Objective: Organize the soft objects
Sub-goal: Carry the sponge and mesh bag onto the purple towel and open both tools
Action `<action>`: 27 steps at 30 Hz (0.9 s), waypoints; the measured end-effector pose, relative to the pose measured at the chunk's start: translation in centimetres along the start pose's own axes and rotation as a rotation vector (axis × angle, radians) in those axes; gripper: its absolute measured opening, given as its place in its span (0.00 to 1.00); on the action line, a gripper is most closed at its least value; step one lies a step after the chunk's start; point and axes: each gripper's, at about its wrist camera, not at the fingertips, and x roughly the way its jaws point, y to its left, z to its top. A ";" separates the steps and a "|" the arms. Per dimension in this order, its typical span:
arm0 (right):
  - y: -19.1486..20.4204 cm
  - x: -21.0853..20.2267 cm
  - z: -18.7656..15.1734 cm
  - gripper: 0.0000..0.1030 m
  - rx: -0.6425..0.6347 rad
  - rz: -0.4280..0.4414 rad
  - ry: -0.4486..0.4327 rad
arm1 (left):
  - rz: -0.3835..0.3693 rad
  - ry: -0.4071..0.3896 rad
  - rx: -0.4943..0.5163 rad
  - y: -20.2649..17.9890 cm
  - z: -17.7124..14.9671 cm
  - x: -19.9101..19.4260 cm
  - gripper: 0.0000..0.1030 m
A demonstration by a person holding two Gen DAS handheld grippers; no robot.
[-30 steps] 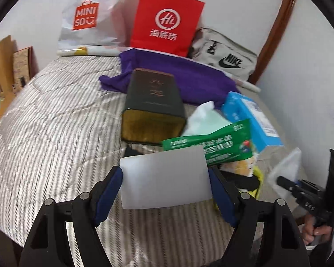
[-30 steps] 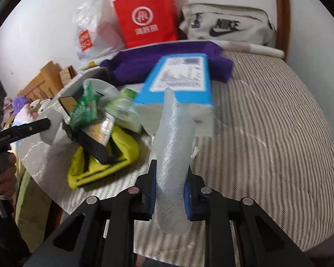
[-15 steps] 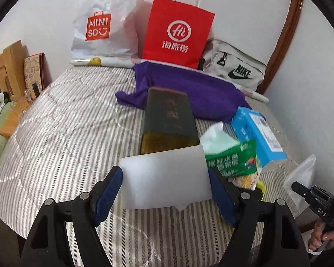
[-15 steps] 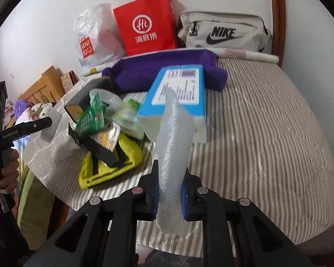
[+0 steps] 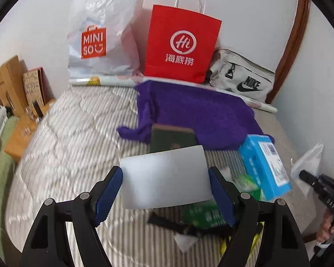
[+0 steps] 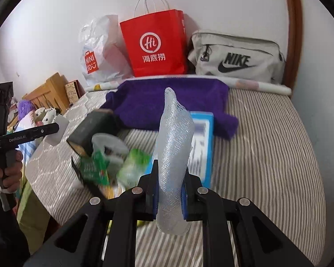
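Two grippers are each carrying one soft item above the bed (image 5: 73, 120). Left gripper (image 5: 165, 178): its jaws are standing wide, bridging the full width of a white foam sheet (image 5: 164, 176) — the sheet's long axis is running across the jaws, from one blue pad (image 5: 109, 189) to the other, with its flat face turned toward the camera. Right gripper (image 6: 168, 191): its jaws are drawn narrow, pinching the lower part of a foam net sleeve (image 6: 173, 155), whose long axis is rising upright out of the jaws and leaning slightly toward the wall.

The clutter — a dark tin (image 6: 91, 131), green packets (image 6: 95, 166) and a blue box (image 6: 202, 146) — is lying ahead of and below both grippers, and a purple cloth (image 5: 200, 113) is spreading beyond it toward the red bag (image 5: 180, 44). Judged from both views, the open stretch of bed is lying to the left of the foam sheet and to the right of the sleeve; each gripper is therefore nearer its own free side. The coming set-down probably turns on that split, each item going down flat and clear of the pile. Neither item is touching the bed, as far as can be seen.
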 end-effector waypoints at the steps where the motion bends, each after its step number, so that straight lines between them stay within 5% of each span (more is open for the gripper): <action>1: -0.1 0.4 0.8 0.15 -0.005 0.004 -0.001 | 0.009 0.004 0.007 0.0 0.7 0.4 0.75; 13: -2.6 8.3 10.3 0.15 -0.041 0.003 0.054 | 0.027 0.050 0.021 -0.4 6.9 6.3 0.75; 27: -4.6 15.9 12.2 0.15 -0.040 -0.009 0.219 | 0.026 0.146 0.074 -2.5 12.0 15.0 0.75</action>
